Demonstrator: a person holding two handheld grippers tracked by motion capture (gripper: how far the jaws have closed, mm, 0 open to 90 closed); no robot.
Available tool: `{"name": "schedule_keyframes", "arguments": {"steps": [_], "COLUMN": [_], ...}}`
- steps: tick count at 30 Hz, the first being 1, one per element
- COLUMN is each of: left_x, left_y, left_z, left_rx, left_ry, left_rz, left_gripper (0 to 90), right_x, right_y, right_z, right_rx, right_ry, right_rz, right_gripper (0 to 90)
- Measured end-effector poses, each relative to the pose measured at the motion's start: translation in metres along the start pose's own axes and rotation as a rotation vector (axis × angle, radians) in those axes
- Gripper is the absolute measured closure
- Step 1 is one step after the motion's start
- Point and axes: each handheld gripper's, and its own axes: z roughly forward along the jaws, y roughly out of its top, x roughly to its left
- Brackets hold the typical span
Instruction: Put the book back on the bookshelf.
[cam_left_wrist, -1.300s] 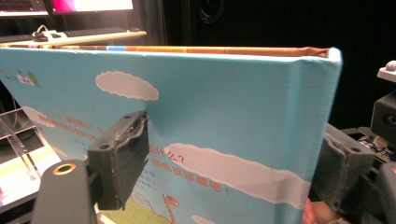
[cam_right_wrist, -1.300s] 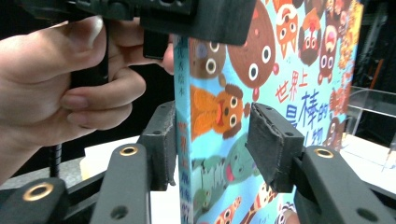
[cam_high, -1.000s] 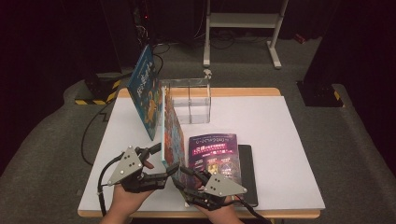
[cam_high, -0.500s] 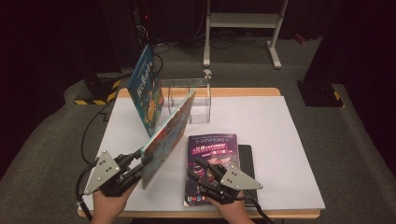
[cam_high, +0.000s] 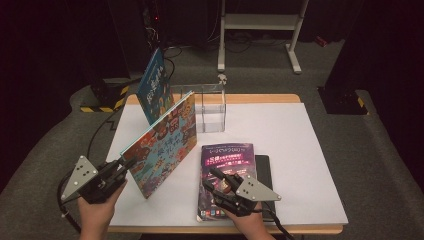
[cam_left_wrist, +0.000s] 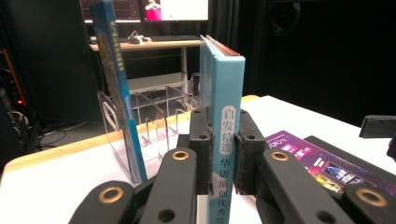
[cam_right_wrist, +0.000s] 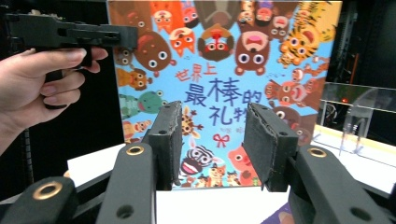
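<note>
The left claw (cam_left_wrist: 223, 154) is now gripping the picture book (cam_high: 162, 142) by its spine, the two pads pressing on either side of the light blue spine with the printed characters. Compared with a second ago, its jaws have just been closing: then they were standing wide beside the book, and the book was standing nearly upright between the two hands. Now the book is tilting, with its lower corner near the left hand (cam_high: 97, 212) at the front of the worktop (cam_high: 300, 150) and its top leaning toward the clear acrylic rack (cam_high: 207, 107).

In my judgement this means the grasp is made, and the book is ready for carrying to the rack.

The right claw (cam_high: 217, 180) is hovering over the purple book (cam_high: 227, 170), which is lying flat on a black book (cam_high: 265, 175). Its jaws are standing partly open with nothing between them; in the right gripper view the colourful cover with animals is only showing behind the gap.

The rack is standing at the back of the worktop. One blue book (cam_high: 152, 85) is already standing in its leftmost slot, leaning left. The other slots are looking empty, so the next free one is beside it.
</note>
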Motion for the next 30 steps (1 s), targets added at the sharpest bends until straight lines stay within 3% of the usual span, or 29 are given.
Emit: {"name": "schedule_keyframes", "arguments": {"steps": [5, 16, 22, 30], "left_x": [0.008, 0.016, 0.016, 0.016], "left_y": [-0.001, -0.006, -0.006, -0.005], "left_z": [-0.003, -0.009, -0.009, -0.008], "left_rx": [-0.006, -0.020, -0.021, -0.007], "left_ry": [-0.008, -0.016, -0.017, -0.007], "left_rz": [-0.005, -0.010, -0.007, 0.012], "left_gripper": [80.3, 79.7, 79.4, 78.5], "right_x": [-0.010, -0.061, -0.074, -0.078], "right_y": [0.001, -0.010, -0.025, -0.036], "right_z": [-0.007, -0.046, -0.059, -0.069], "right_rx": [0.033, 0.069, 0.087, 0.084], "right_ry": [-0.049, -0.272, -0.358, -0.390], "right_rz": [-0.028, -0.007, -0.017, 0.008], "right_gripper": [57.4, 56.5, 56.0, 55.5]}}
